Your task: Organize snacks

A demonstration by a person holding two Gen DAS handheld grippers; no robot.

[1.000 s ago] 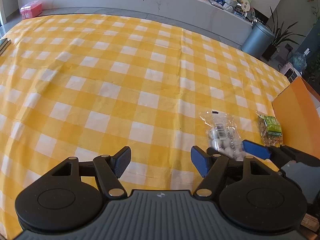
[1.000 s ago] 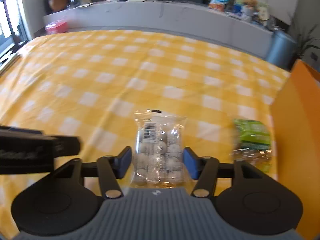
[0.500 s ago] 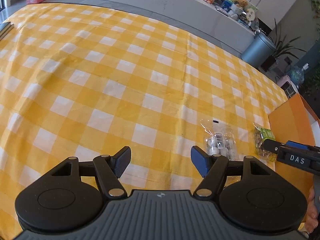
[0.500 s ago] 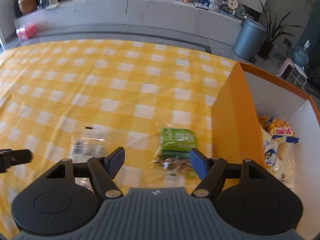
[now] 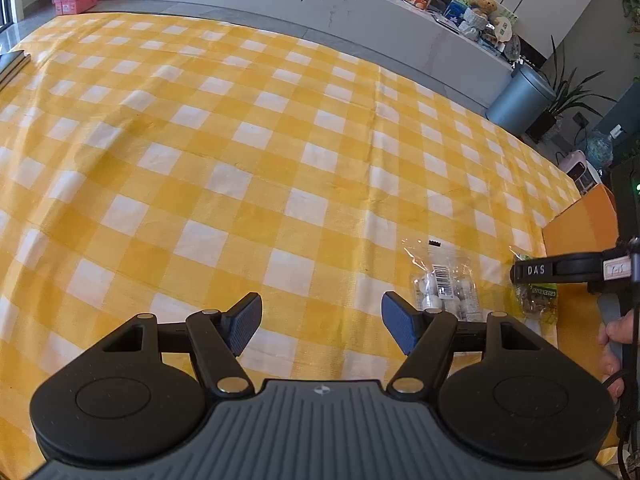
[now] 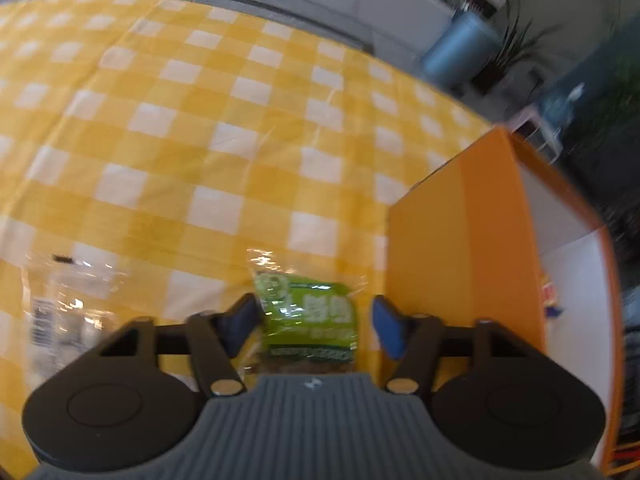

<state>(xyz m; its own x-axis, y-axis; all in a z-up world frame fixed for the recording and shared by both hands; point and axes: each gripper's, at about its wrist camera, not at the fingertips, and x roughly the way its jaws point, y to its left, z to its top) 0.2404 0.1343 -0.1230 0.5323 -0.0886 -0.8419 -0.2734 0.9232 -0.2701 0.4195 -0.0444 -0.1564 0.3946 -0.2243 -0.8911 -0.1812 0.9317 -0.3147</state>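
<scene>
While the right claw (image 6: 312, 324) hangs low over the bench (image 6: 216, 152), its blue pads stand wide apart on either side of a green snack packet (image 6: 308, 320) and grip nothing; the left pad sits just beside the packet's edge, the right pad clear of it. That packet is a clear-edged pouch with a bright green printed face, a round pale emblem near its far end and a darker band of lettering at its near end, with brownish contents showing below. Its long axis runs away from the camera, roughly along the claw's fingers, with the crimped clear seal pointing toward the far side of the bench. It lies flat on the yellow-and-white checked cloth near the bench's right edge, just beside the orange wall of an open box (image 6: 460, 240) with a white interior.

To the packet's left lies a transparent bag of small white round sweets (image 5: 444, 284) with a barcode label; it is blurred in the right wrist view. From the left wrist view it also lies flat, with its long axis running toward the far edge and a small black tab at its far end.

Hovering over bare cloth nearer the bench's front edge, the left claw (image 5: 322, 322) is spread wide and holds nothing.
</scene>
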